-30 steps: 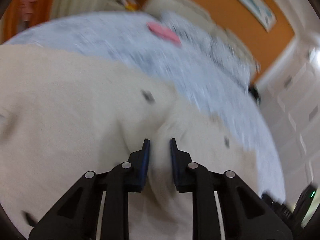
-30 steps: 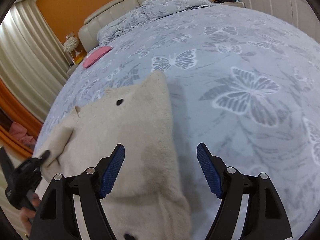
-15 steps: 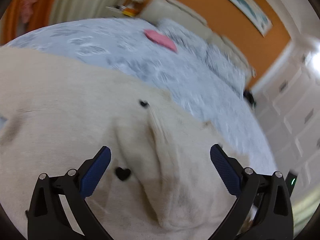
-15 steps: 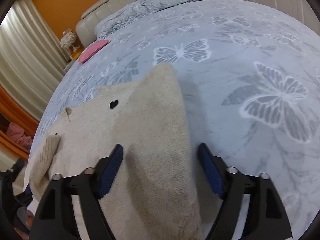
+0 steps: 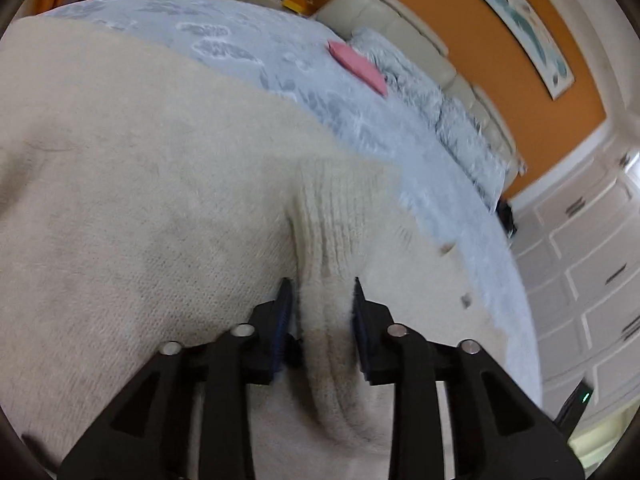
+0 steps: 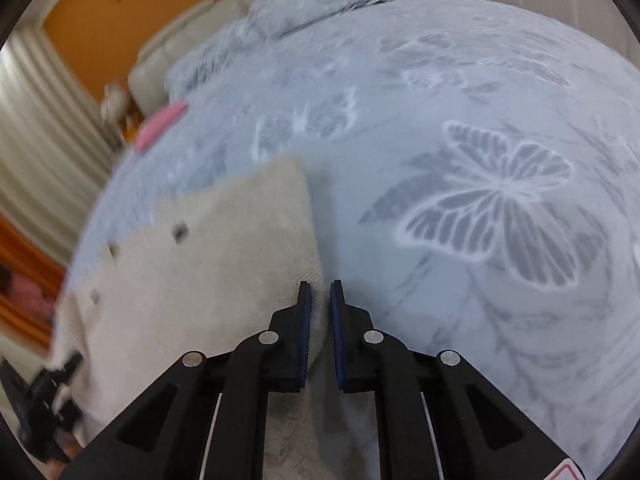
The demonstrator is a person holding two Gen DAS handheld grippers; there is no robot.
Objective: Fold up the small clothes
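Observation:
A cream knitted sweater (image 5: pixel 160 208) lies spread on the bed. In the left wrist view its ribbed cuff (image 5: pixel 332 220) runs down between the fingers of my left gripper (image 5: pixel 320 304). The jaws are closing, and the fabric bunches between both pads. In the right wrist view the sweater (image 6: pixel 208 264) fills the lower left. My right gripper (image 6: pixel 320 300) sits at the sweater's right edge with its jaws closing to a narrow gap and cream fabric pinched between them. Small dark heart marks (image 6: pixel 180 232) dot the knit.
The bedspread (image 6: pixel 500 200) is blue-grey with butterfly prints. A folded pink item (image 5: pixel 358 66) lies near the pillows (image 5: pixel 424 96) and cream headboard (image 5: pixel 400 28). White wardrobe doors (image 5: pixel 592 260) stand to the right. Curtains (image 6: pixel 40 128) hang on the left. The left tool's black body (image 6: pixel 44 400) shows low left.
My left jaws sprang wide, then closed around the ribbed cuff. My right jaws narrowed from wide open onto the sweater's right edge, and that gripper dropped closer to the bed.

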